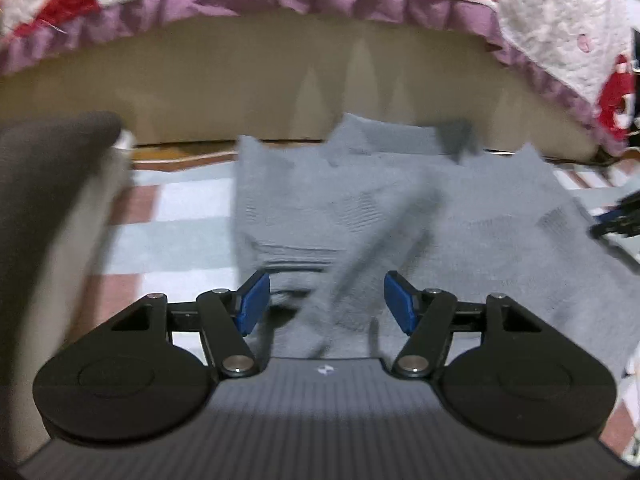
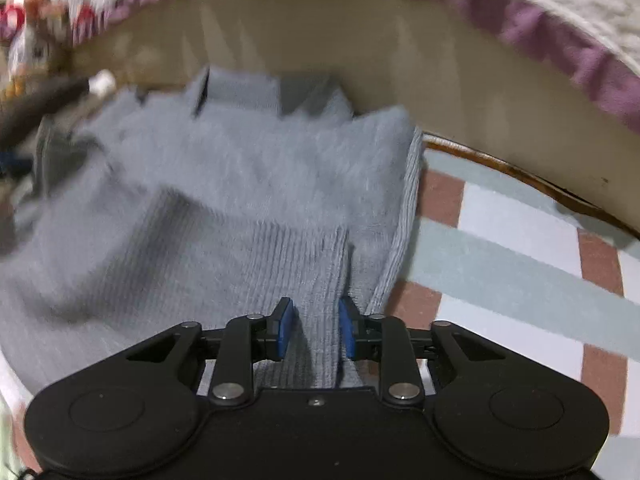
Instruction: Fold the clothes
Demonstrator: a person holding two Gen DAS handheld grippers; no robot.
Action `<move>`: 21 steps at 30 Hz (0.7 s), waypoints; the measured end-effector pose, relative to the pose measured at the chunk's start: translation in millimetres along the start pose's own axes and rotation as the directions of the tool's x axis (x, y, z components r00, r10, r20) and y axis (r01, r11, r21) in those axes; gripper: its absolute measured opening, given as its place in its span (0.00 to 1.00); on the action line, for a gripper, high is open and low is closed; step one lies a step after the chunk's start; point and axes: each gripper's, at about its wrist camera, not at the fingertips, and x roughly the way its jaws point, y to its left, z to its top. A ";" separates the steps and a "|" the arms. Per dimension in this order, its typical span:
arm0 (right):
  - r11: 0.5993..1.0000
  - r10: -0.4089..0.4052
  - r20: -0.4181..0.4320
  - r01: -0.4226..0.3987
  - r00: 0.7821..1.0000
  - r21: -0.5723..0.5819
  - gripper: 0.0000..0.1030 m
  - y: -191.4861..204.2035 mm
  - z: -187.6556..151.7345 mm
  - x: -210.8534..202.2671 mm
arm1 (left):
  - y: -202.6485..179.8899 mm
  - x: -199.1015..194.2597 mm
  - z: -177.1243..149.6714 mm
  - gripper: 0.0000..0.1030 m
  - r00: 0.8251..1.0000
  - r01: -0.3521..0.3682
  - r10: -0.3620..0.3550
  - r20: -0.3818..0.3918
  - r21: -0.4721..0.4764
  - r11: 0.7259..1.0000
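In the left wrist view, the left gripper (image 1: 326, 304) has its two blue-padded fingers (image 1: 253, 303) spread wide, with nothing pinched between them; a raised, blurred ridge of fabric runs up through the gap without touching either pad as far as can be told. That fabric belongs to a grey knit sweater (image 1: 460, 232), soft and fuzzy, with ribbed bands showing as fine parallel lines. It lies spread on a checked mat (image 1: 176, 216) of pale blue, white and dusty red squares. Beyond the sweater's far edge stands the plain beige side of a bed (image 1: 240, 80), and over it hangs a white quilted bedspread (image 1: 540, 12) with red patches and a gathered purple frill. To the sweater's left a dark, blurred rounded shape (image 1: 52, 168) fills the frame edge; what it is cannot be told. At the sweater's right edge the black and blue tip of the right gripper (image 1: 618, 220) shows.

In the right wrist view, the right gripper (image 2: 315, 328) has its blue pads (image 2: 285, 330) drawn close on a ribbed strip of the sweater (image 2: 224, 184), which passes between them and bunches into vertical folds there. The sweater's body spreads away to the left and forward, brushed and fuzzy on the flat parts, with a narrow ribbed edge along its right side. To the sweater's right lies the checked mat (image 2: 512, 248), bounded by a curved brown wooden rim (image 2: 520, 172). Beyond the sweater rises the beige bed side (image 2: 400, 48) under the purple frill (image 2: 560, 40).
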 end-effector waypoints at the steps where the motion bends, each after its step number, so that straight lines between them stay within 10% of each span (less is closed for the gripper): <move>1: 1.000 -0.004 0.000 0.004 1.000 -0.009 0.25 2.2 0.4 2.0 | -0.4 6.7 -0.9 0.59 1.000 0.001 -0.001 -0.008 0.016 1.000; 5: 0.999 -0.017 0.017 0.017 1.000 -0.028 0.12 9.4 2.5 -1.8 | -7.7 21.9 -5.7 0.58 0.999 0.041 -0.041 -0.001 0.037 0.998; 8: 0.999 -0.026 0.034 0.027 0.999 -0.038 0.12 14.3 4.2 -6.9 | -16.9 31.8 -6.4 0.21 0.997 0.016 -0.013 -0.082 0.039 0.999; 16: 0.996 -0.074 0.102 0.068 0.992 0.053 0.35 12.9 1.1 -18.6 | -20.3 29.6 -12.4 0.29 0.999 0.010 -0.013 -0.052 -0.055 0.998; 21: 0.994 -0.108 0.174 0.101 0.979 0.048 0.10 27.9 -7.0 -38.9 | -54.3 30.0 -10.8 0.31 0.995 0.050 -0.036 -0.091 0.147 0.988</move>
